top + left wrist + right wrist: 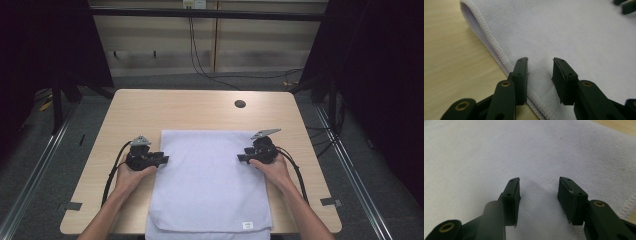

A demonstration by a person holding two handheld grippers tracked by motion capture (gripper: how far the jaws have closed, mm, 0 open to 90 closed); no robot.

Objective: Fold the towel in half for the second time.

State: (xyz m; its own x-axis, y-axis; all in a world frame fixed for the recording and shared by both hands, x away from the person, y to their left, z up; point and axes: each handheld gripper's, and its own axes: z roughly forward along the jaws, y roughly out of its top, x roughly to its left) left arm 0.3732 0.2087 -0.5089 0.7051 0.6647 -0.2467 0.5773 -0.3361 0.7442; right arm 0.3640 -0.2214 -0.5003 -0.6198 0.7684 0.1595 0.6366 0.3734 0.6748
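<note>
While both grippers sit spread over towel (pixel 210 175) lying flat on table (pixel 200 107), nothing pinched. Left gripper (pixel 540 75) at left hem, right gripper (pixel 539 197) near right edge. Risk: shallow bite, 1 layer slips, fold skews.

Both forearms come in from below. The left hand (pixel 131 175) holds the left gripper (pixel 165 159) pointing inward, its jaws apart with an empty gap between the pads. The right gripper (pixel 240 158) faces it, jaws also apart, nothing pinched between them.
</note>
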